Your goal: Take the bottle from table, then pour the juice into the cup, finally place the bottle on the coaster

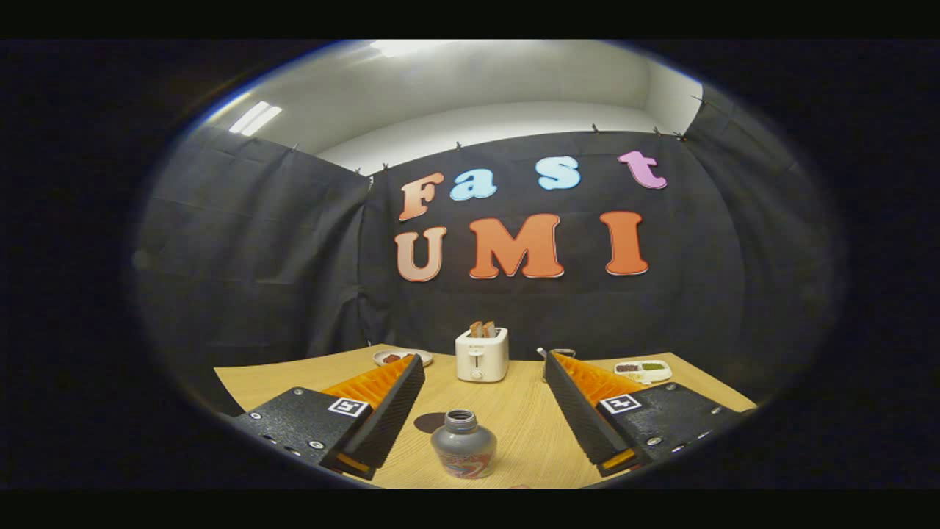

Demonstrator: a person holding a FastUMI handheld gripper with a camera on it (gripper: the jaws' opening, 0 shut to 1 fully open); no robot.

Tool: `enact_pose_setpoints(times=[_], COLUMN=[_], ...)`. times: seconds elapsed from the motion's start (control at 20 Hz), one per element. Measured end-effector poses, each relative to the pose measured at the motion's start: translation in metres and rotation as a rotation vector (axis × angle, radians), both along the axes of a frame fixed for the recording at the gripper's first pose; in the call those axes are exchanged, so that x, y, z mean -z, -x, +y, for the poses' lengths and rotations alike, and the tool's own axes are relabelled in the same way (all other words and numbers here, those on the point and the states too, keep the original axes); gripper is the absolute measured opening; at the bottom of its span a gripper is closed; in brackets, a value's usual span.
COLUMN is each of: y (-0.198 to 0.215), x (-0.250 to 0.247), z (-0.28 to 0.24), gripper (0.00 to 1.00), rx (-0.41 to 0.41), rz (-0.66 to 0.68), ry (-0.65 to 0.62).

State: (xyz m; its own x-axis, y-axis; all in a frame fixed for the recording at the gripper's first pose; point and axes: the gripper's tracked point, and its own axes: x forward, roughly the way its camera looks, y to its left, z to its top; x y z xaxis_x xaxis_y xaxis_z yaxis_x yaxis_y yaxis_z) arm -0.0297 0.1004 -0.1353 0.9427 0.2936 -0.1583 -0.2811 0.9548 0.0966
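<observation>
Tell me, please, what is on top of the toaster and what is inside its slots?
Brown slices, probably toast, stick up from the top of the white toaster. Their lower parts sit hidden inside the slots. The open gripper is nearer, its fingers either side of the bottle.

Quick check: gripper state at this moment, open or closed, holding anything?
Gripper: open, holding nothing; the small grey uncapped bottle with a colourful label stands on the wooden table between its spread fingers, untouched.

The gripper (pixel 485 364) hangs level, jaws spread wide apart (nothing pressed between them).
</observation>
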Motion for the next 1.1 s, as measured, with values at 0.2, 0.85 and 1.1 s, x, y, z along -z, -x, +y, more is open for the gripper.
enact_pose_setpoints(times=[0.2,0.85,1.1], y=[0.005,0.021,0.026], x=[0.029,0.099,0.131], z=[0.007,0.019,0.022], gripper=[0.98,0.98,0.99], rx=[-0.020,-0.027,-0.025], rz=[0.058,0.186,0.247], ry=[-0.006,-0.009,0.002])
